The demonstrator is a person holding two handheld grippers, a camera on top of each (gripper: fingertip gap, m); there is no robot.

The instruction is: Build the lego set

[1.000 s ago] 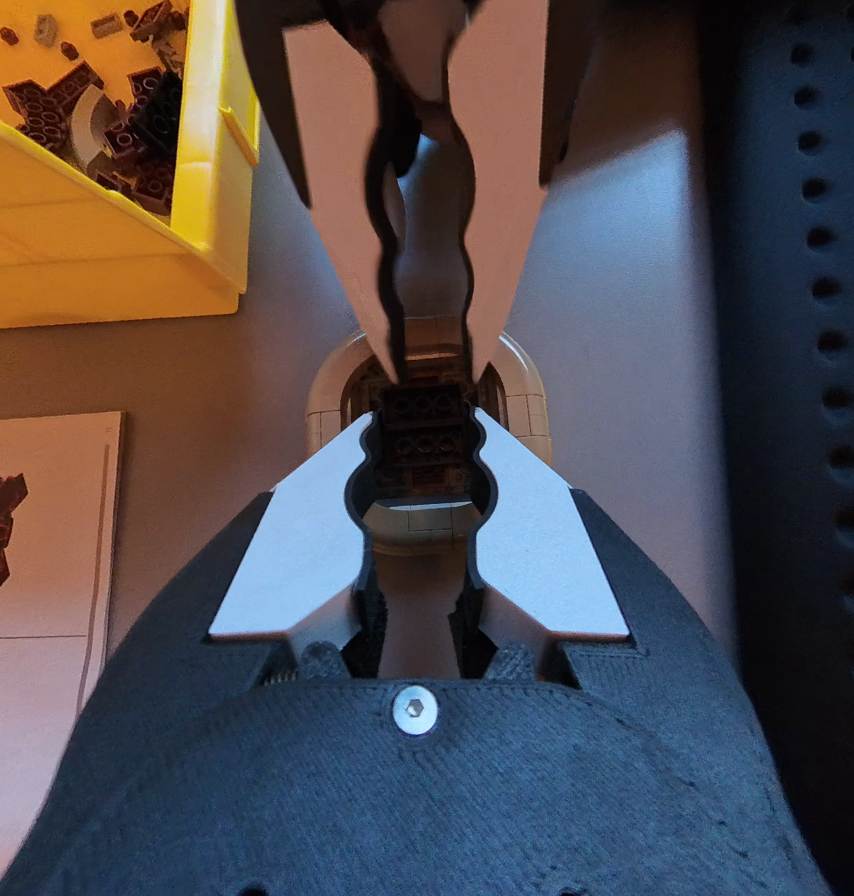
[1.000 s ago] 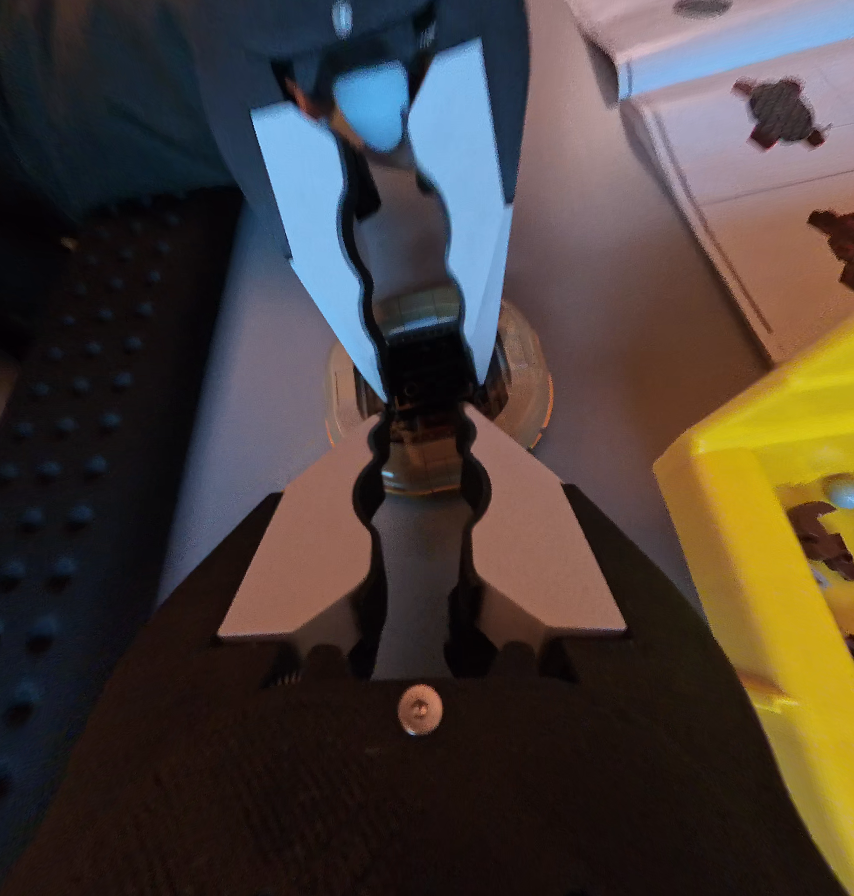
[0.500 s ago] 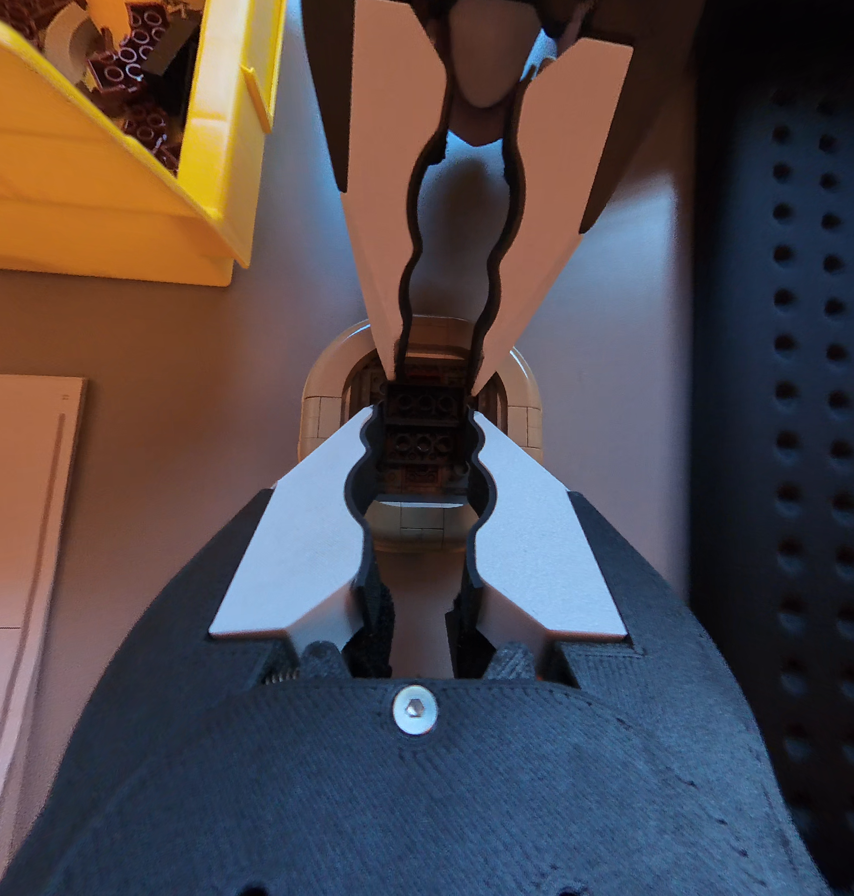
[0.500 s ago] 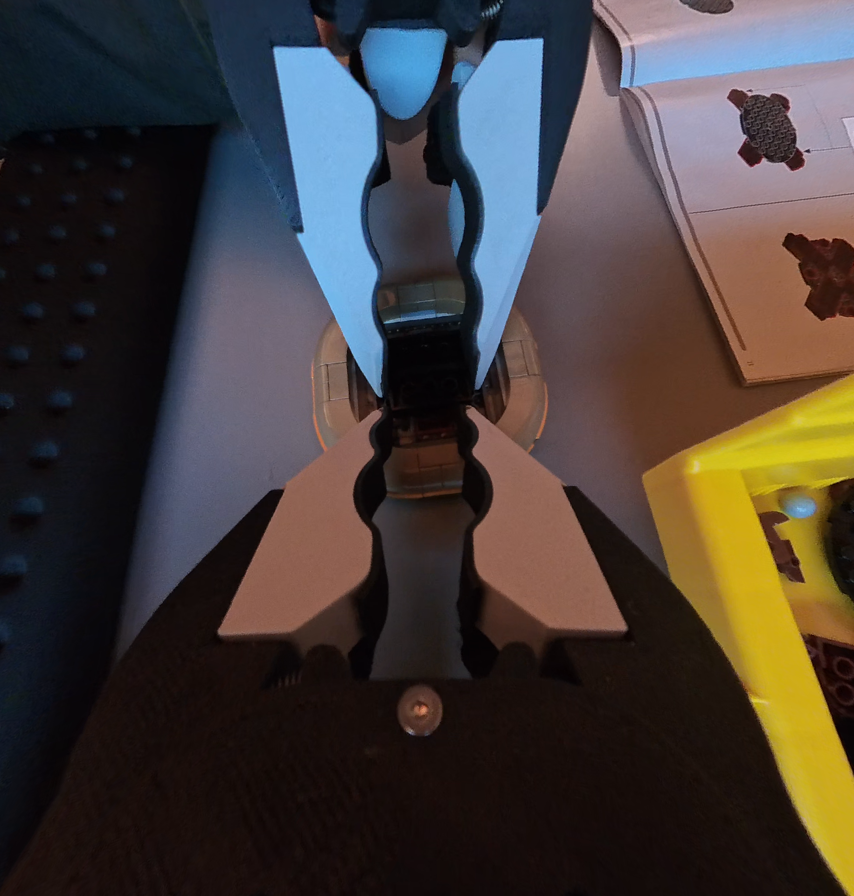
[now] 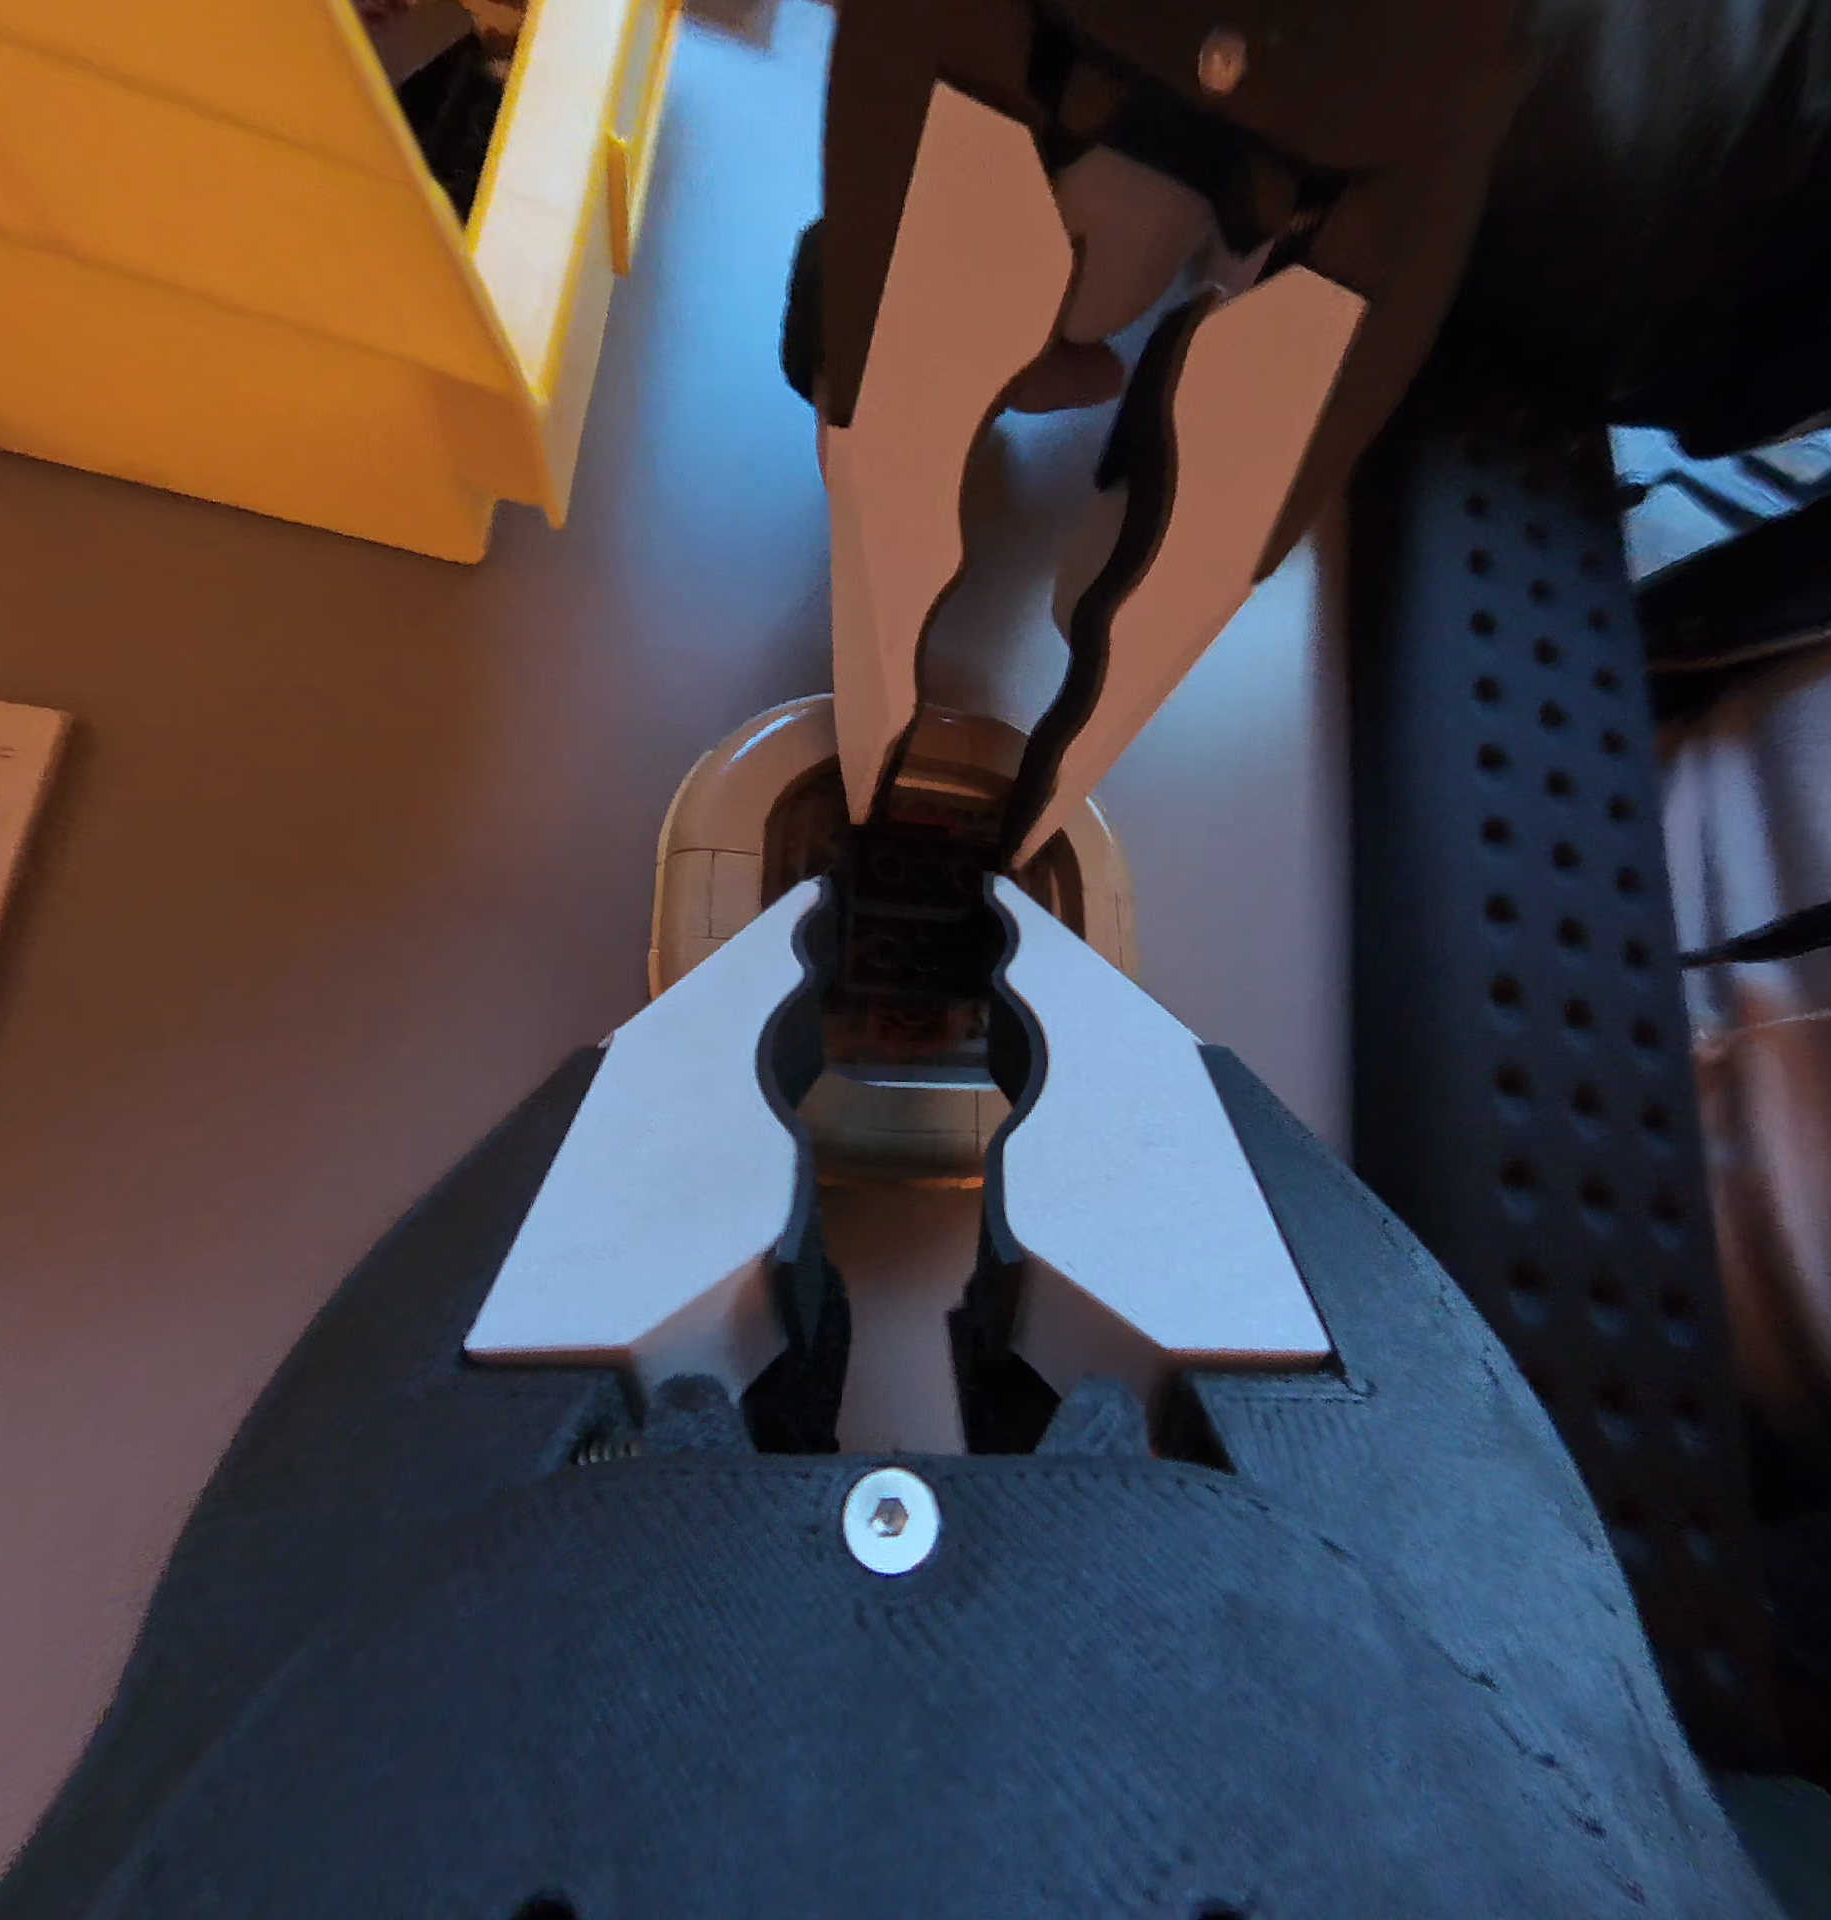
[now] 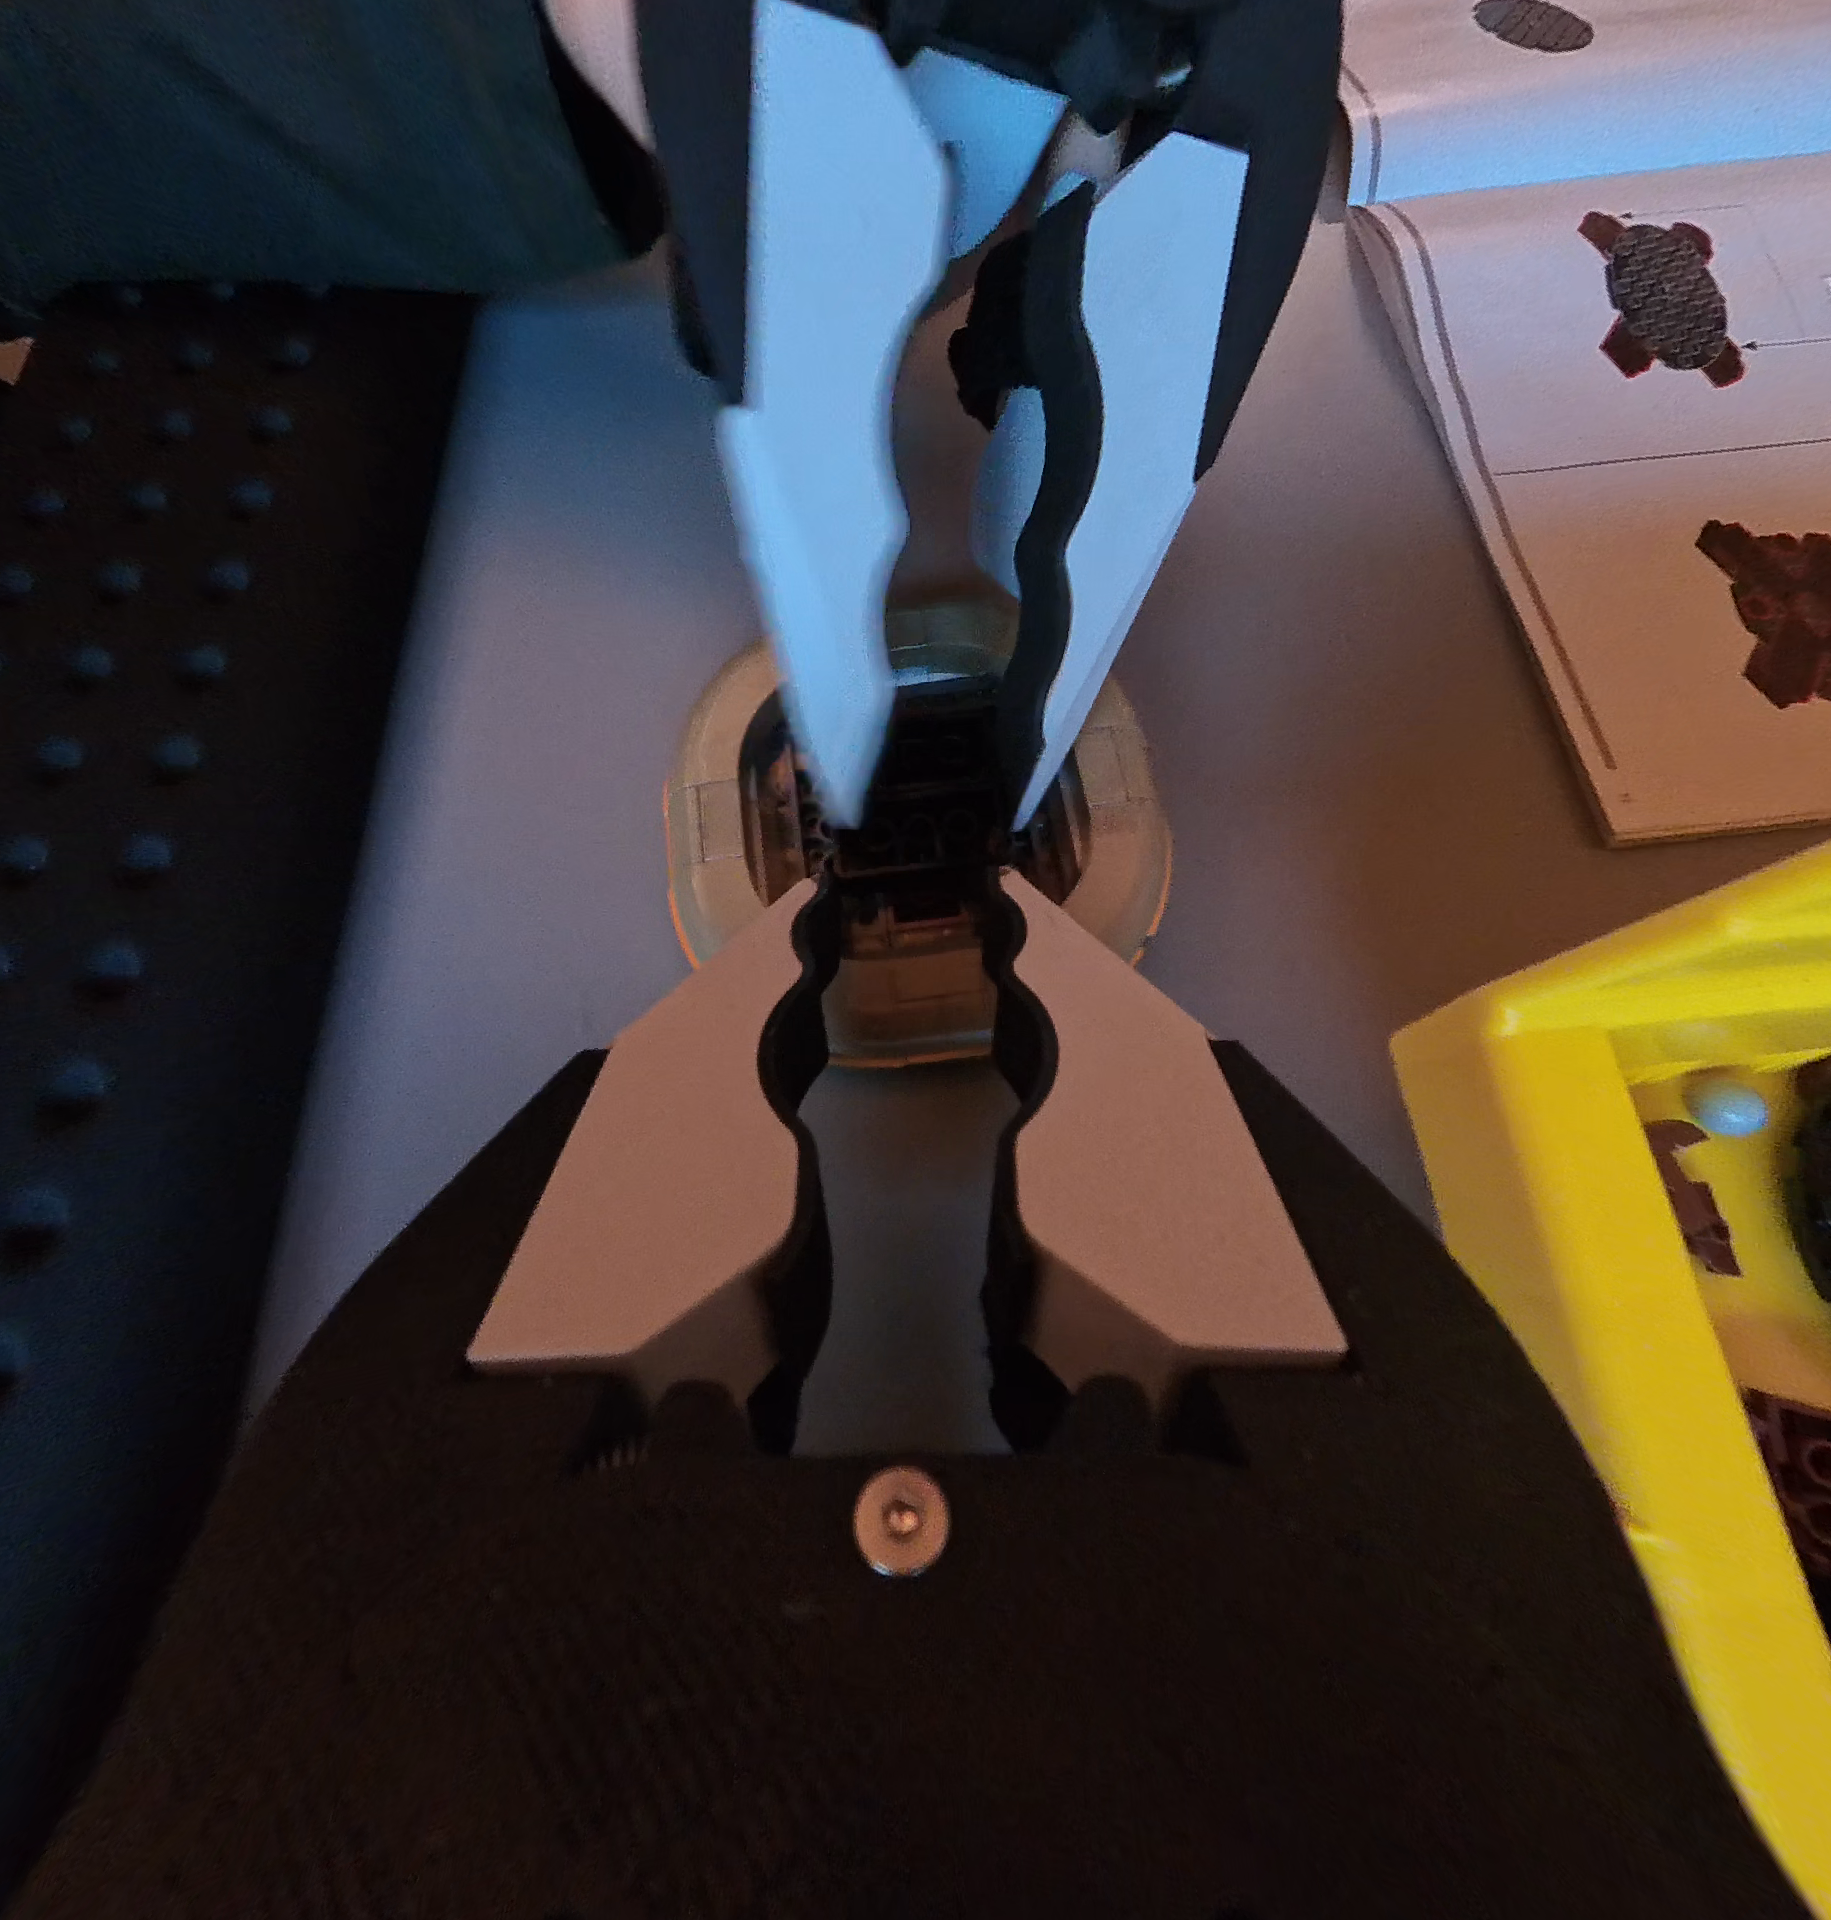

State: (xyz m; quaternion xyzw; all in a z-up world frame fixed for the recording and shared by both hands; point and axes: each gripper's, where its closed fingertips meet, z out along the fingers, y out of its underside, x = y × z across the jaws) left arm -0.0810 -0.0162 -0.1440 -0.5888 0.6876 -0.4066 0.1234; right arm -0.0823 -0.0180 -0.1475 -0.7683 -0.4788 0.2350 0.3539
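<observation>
We see the lego build [image 5: 895, 935], a dark stack of studded bricks ringed by a rounded tan frame, sitting on the pale table [image 5: 319, 831] in the middle of both views. Our left gripper [image 5: 906, 883] comes in from 6 o'clock in its own view, its jaws clenched on the sides of the dark stack. Our right gripper [image 5: 937, 821] reaches down from 12 o'clock in that view, and its tips pinch the far end of the same stack. In the right wrist view the roles swap: the right gripper [image 6: 906, 883] grips from 6 o'clock and the left gripper [image 6: 926, 821] meets it from 12 o'clock, tip almost against tip.

Open room is narrow. In the left wrist view a dark perforated mat [image 5: 1513, 935] borders the table edge at 3 o'clock, just beside the build; bare table lies toward 9 o'clock. The instruction booklet [image 6: 1669, 468] lies open at 1 to 2 o'clock in the right wrist view, near the build but apart from it.

The yellow bin [image 5: 215, 260] sits at 10 to 11 o'clock in the left wrist view, well clear of the build. In the right wrist view the bin's rim [image 6: 1576, 1351] fills 4 o'clock; inside it we make out a few dark and reddish-brown loose pieces [image 6: 1690, 1195], blurred.
</observation>
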